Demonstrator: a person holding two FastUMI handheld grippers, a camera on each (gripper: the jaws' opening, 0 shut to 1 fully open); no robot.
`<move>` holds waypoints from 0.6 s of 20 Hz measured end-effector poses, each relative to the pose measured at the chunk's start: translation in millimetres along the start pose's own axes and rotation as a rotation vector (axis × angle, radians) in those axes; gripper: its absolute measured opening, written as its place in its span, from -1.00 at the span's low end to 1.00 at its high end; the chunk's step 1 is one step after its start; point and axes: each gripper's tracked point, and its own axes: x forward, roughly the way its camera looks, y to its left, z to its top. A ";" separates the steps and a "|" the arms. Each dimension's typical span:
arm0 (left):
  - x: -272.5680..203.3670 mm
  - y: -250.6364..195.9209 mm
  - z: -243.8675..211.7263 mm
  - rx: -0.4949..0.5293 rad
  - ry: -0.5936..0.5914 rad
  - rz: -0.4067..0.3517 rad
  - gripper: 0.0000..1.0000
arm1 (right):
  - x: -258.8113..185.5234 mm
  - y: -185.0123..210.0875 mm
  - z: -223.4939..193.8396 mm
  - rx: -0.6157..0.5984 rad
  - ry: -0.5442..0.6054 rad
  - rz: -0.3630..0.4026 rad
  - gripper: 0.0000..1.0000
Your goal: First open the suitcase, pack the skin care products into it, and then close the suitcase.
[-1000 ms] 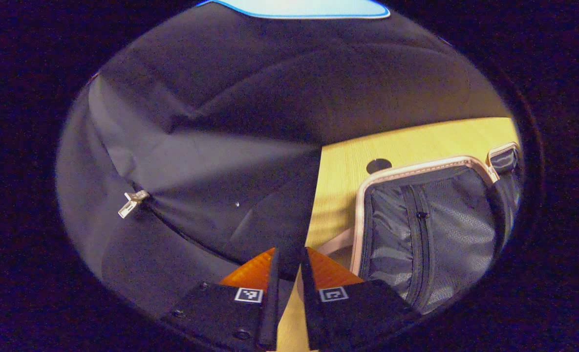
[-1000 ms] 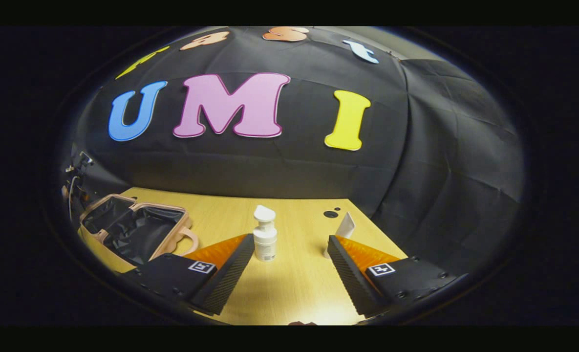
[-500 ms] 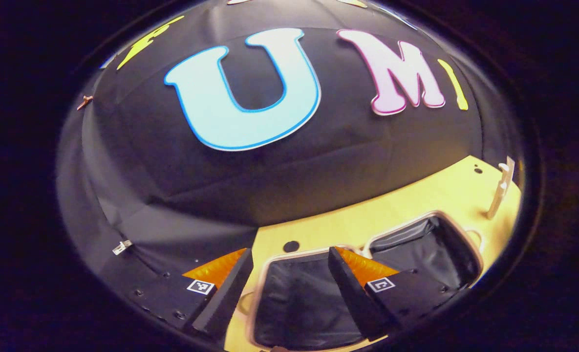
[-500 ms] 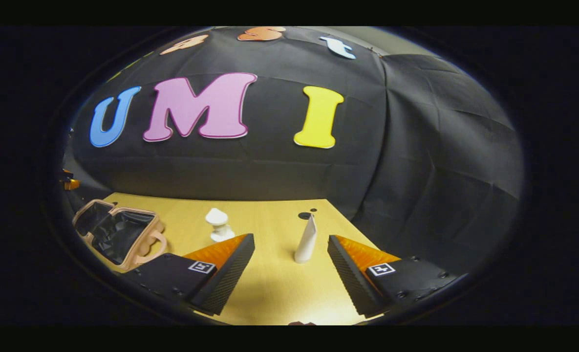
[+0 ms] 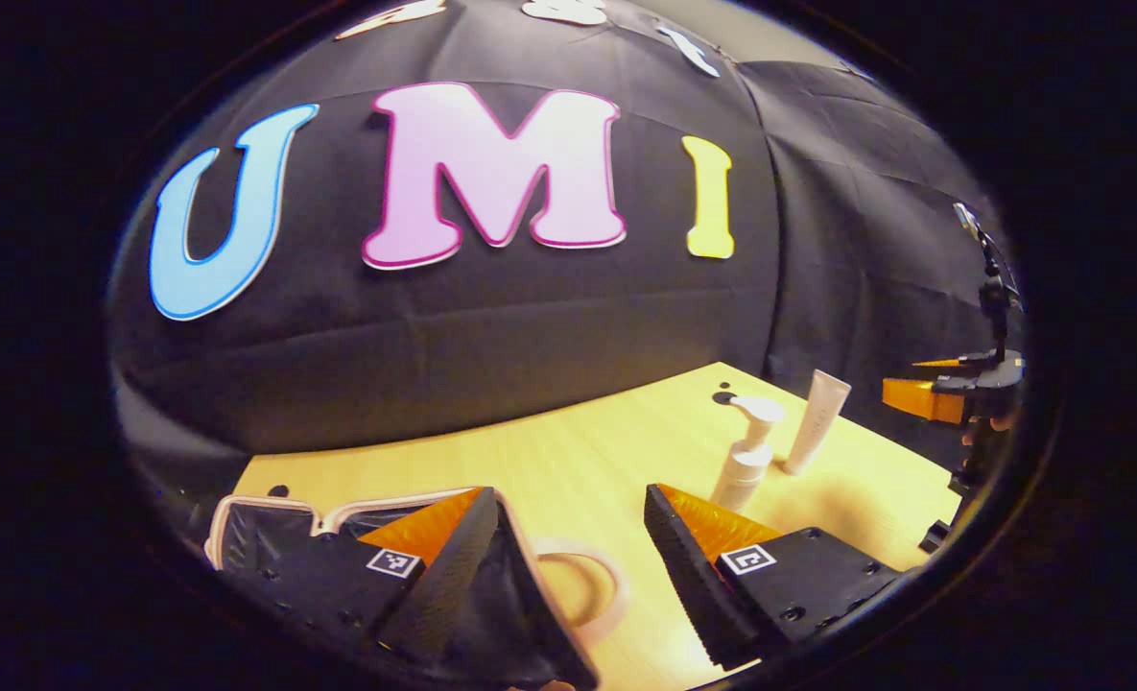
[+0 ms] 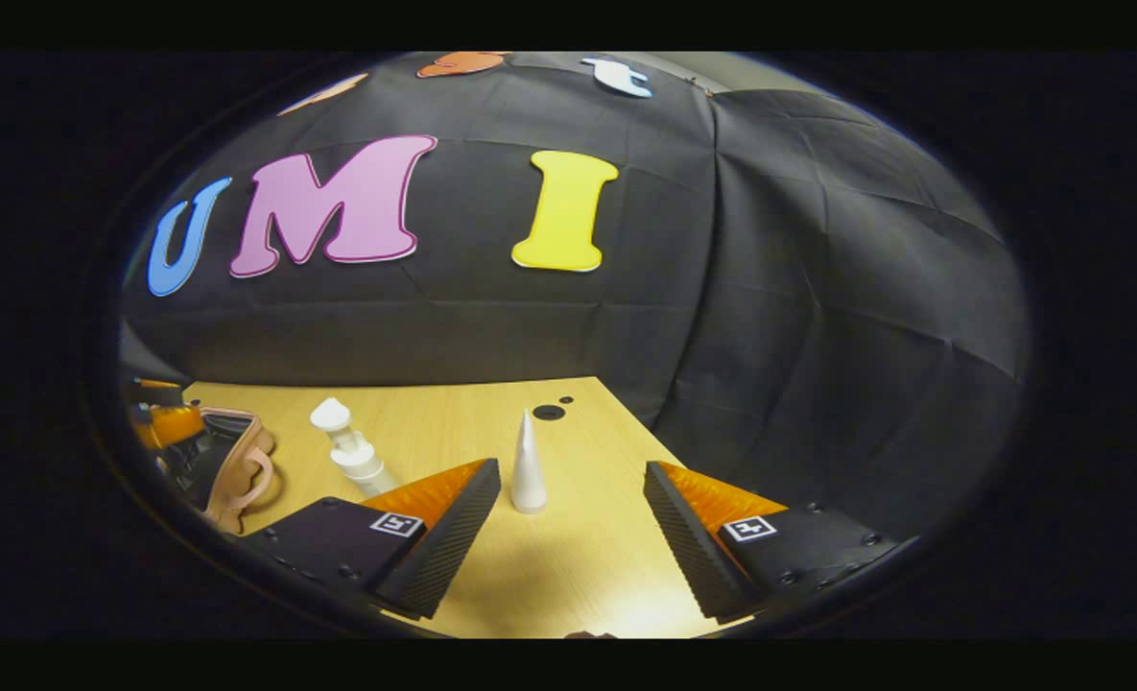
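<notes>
- Left claw (image 5: 571, 537) hangs with its two fingers spread wide and nothing between them, above the near part of the wooden surface (image 5: 568, 451).
- Under its left finger lies the suitcase (image 5: 271, 523), lid thrown back, its pale rim and dark lining showing; its looped handle (image 5: 582, 590) rests on the wood in the gap between the fingers.
- Farther right in the left gripper view stand the two skin care products: a white pump bottle (image 5: 746, 465), upright, and a white tube (image 5: 816, 422) just beside it on its far right, standing on its cap. The two are apart from each other and well apart from the suitcase.
- At the right edge of that view the right claw (image 5: 923, 395) shows as an orange finger on a dark body, near the tube but not touching it; part of the hand behind it seems to show, though the rim is too dark to be sure.
- Right claw (image 6: 571, 533), in the right gripper view, is likewise wide open and holds nothing.
- The tube (image 6: 528, 464) stands upright on the surface (image 6: 568, 576) just past its fingers, nearer the left one.
- The pump bottle (image 6: 352, 456) is to the left, partly behind the left finger.
- The suitcase (image 6: 232, 470) lies at the far left edge, with the left claw (image 6: 170, 422) over it.
</notes>
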 end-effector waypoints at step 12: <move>116.1 -132.4 -37.1 0.017 0.017 -0.167 0.96 | 18.5 -29.5 -39.0 -0.041 0.068 0.006 0.94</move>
